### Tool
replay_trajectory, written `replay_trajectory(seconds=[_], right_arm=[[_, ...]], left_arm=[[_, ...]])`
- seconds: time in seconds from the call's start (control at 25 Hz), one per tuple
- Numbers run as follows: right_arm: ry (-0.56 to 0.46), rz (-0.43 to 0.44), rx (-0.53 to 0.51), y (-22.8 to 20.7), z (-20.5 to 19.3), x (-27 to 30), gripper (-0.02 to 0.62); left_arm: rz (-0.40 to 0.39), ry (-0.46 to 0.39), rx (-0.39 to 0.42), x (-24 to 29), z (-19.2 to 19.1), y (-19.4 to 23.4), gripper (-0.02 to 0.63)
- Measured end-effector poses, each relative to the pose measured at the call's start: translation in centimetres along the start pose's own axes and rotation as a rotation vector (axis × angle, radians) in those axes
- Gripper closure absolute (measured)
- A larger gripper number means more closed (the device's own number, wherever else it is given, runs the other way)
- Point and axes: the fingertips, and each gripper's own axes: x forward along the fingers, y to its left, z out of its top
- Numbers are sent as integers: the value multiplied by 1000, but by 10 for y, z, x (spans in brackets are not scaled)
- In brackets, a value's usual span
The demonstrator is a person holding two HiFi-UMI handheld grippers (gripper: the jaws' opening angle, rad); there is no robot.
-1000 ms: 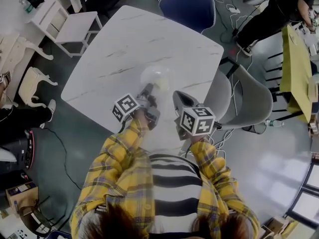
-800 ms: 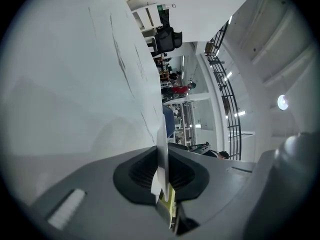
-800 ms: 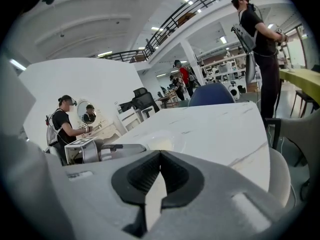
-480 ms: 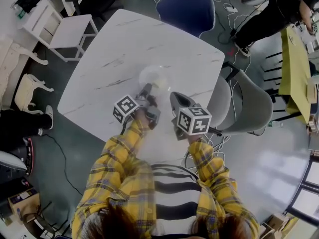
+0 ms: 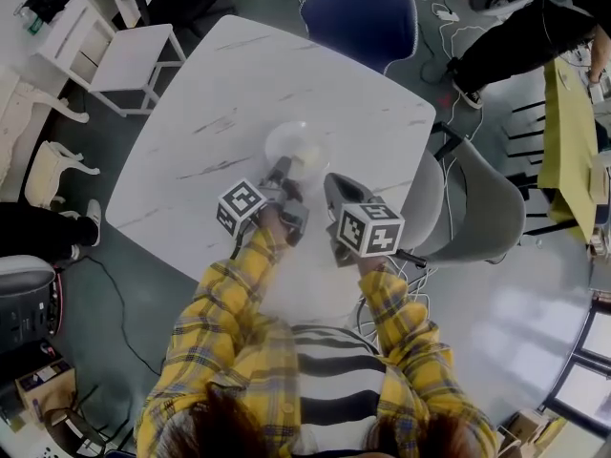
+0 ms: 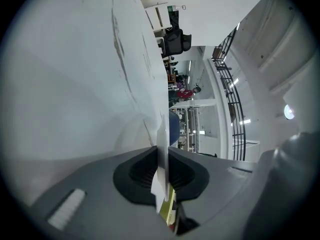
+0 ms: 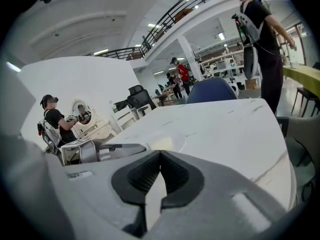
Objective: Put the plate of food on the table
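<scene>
A clear round plate point(image 5: 298, 146) with pale food on it is over the near half of the white marble table point(image 5: 286, 65). My left gripper point(image 5: 280, 173) is shut on the plate's near rim. In the left gripper view the rim point(image 6: 162, 134) stands edge-on between the pads of the left gripper point(image 6: 162, 156), with a yellow bit of food point(image 6: 170, 204) below. My right gripper point(image 5: 331, 187) hangs just right of the plate, shut and holding nothing. The right gripper view shows its jaws point(image 7: 160, 156) closed, with the plate point(image 7: 165, 143) and the left gripper point(image 7: 107, 150) beyond.
A blue chair point(image 5: 358, 12) stands at the table's far side and a grey chair point(image 5: 473, 208) at its right. A white bench point(image 5: 105, 51) is at the far left. A person in black point(image 5: 535, 27) stands by a yellow table point(image 5: 568, 132) at the right.
Both grippers and the plate have edged slightly farther over the table. The left grip on the rim is unchanged, and the right gripper stays shut.
</scene>
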Motion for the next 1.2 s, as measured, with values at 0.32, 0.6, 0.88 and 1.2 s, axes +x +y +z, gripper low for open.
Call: replay_trajectory(seconds=[0.32, 0.6, 0.88, 1.2], right_arm=[[12, 8, -1, 1, -1, 10, 598], [29, 16, -11, 2, -4, 17, 598], [41, 25, -19, 4, -7, 19, 598], [51, 28, -22, 5, -7, 21, 598]], left_arm=[[44, -2, 4, 3, 5, 5, 584], [58, 14, 9, 6, 2, 7, 584], [93, 10, -33, 3, 1, 11, 584], [178, 42, 10, 4, 0, 13, 530]])
